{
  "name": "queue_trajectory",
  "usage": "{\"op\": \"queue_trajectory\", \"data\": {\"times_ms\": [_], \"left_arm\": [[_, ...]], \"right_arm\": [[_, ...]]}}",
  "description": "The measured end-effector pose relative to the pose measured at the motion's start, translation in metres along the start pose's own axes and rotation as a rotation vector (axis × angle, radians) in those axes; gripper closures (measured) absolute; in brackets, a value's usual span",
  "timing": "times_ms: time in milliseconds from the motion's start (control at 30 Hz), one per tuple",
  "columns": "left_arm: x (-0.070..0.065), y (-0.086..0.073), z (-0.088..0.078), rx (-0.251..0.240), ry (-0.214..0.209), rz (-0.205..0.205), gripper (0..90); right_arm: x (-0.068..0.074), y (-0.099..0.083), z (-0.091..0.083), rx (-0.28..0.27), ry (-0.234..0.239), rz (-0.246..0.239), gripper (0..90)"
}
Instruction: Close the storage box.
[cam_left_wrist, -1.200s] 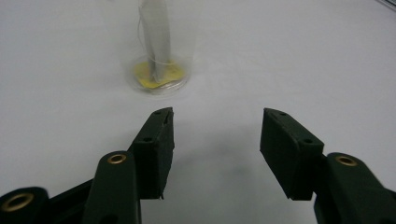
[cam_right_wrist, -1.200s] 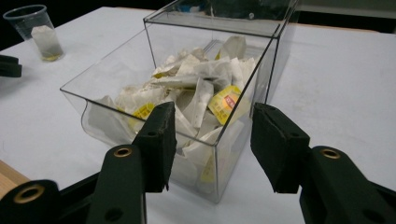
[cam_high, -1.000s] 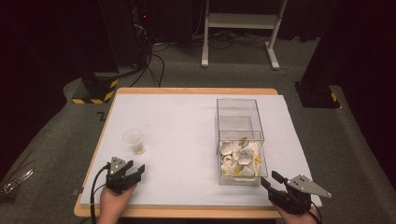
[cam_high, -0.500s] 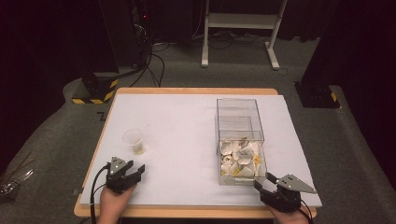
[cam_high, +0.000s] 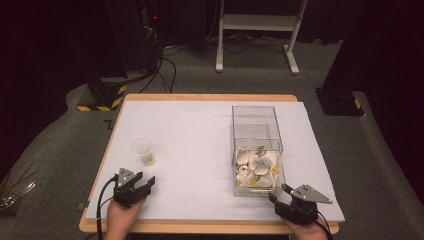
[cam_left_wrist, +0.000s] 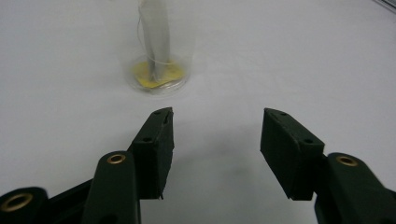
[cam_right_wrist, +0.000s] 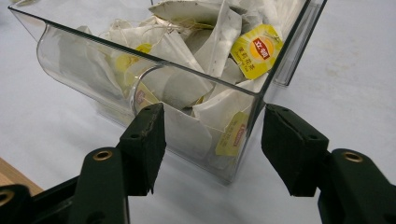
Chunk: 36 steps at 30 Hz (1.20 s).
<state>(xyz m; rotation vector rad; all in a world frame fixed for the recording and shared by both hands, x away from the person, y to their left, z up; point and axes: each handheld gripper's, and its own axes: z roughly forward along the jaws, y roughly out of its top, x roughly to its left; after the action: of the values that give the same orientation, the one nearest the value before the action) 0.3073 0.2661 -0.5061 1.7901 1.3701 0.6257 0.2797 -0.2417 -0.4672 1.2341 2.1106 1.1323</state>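
Right gripper: I have its jaws spread and holding nothing; they have just been opening, with the near corner of the clear box in front of the gap.
Left gripper: I see it released, jaws wide over bare table, nothing between them.
Clear box: on my right side of the table, just ahead of the right gripper.
Tea bags: piled in the box's near end, yellow tags showing.
Cup: clear plastic, upright, just ahead of the left gripper, one tea bag standing in it.
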Motion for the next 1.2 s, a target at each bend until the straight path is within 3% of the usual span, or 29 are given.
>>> {"op": "queue_trajectory", "data": {"times_ms": [1200], "left_arm": [[0.000, 0.000, 0.000, -0.001, -0.013, 0.000, 44.6]], "right_arm": [[-0.021, 0.025, 0.028, -0.050, -0.064, 0.045, 36.3]]}}
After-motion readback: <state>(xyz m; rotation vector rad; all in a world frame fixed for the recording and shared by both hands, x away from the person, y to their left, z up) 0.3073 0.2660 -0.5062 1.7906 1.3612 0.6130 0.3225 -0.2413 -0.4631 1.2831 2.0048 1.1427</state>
